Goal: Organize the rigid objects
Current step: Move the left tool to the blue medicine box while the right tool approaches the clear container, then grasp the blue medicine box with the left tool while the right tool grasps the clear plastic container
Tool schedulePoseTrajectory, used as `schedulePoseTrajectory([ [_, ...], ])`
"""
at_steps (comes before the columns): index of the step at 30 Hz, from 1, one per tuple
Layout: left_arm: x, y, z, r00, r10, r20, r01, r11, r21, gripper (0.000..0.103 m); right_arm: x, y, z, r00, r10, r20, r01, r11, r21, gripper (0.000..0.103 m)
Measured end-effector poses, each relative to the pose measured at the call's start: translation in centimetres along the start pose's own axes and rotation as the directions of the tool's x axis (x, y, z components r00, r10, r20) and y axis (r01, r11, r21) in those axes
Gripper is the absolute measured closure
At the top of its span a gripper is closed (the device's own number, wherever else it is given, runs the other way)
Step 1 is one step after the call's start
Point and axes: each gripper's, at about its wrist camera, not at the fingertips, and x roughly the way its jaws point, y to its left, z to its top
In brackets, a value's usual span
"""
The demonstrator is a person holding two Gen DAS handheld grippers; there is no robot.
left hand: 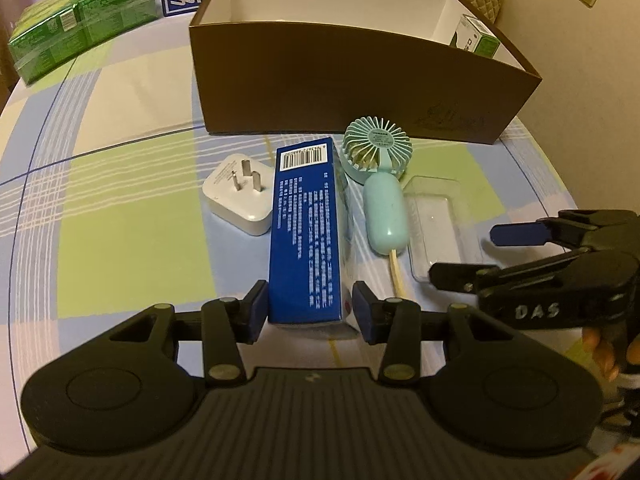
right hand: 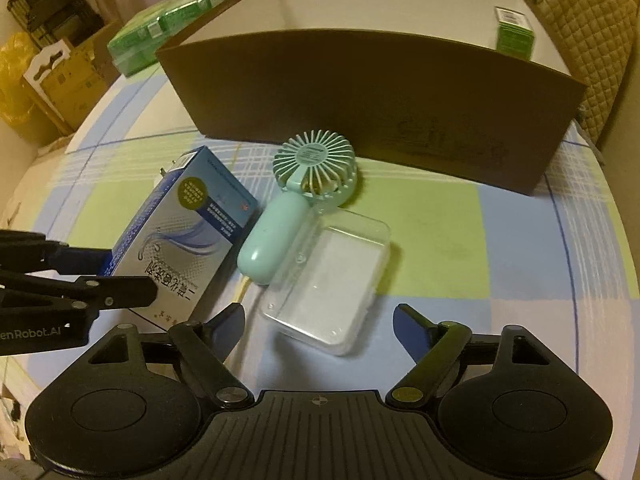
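A blue carton point(left hand: 308, 236) lies lengthwise between a white plug point(left hand: 240, 196) and a mint fan point(left hand: 380, 184); a clear case point(right hand: 332, 280) lies beside the fan, before the brown box point(left hand: 352, 80).

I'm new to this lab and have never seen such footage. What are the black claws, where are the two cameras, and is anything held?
Nothing robotic: a person carries a hand-held gripper in each hand, with a camera on each looking along its jaws. The left gripper has its jaws around the near end of the blue box; whether they press it is unclear. The right gripper stands open above the clear plastic case, holding nothing. Beside them on the checked tablecloth lie a mint handheld fan, a white plug adapter and an open brown box.
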Motion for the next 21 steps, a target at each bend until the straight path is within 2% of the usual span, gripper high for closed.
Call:
schedulePoseTrajectory([
  [8,1.0,-1.0,1.2,1.0,-0.01,-0.006,0.01,1.0,0.018,0.065,1.1,-0.2,-0.2,1.0,-0.026,0.007,0.026,1.0,-0.007,0.027],
  [10,1.2,-1.3,1.2,1.0,-0.01,-0.008,0.011,1.0,0.026,0.069,1.1,-0.5,-0.4,1.0,-0.025,0.004,0.025,1.0,-0.016,0.046],
  [11,1.2,-1.5,1.2,1.0,-0.006,-0.007,0.006,0.999,0.033,0.069,1.2,-0.6,-0.5,1.0,-0.024,-0.009,0.024,1.0,-0.019,0.048],
  [17,0.8,-1.5,0.6,1.0,0.007,-0.017,-0.006,1.0,0.029,0.069,0.1,-2.1,-1.8,1.0,-0.014,-0.021,0.013,0.999,-0.041,0.049],
  [21,0.3,-1.5,-0.1,1.0,0.006,-0.028,-0.006,1.0,0.023,0.069,-0.9,-3.4,-2.6,0.998,0.037,-0.058,-0.037,0.999,-0.009,0.049],
])
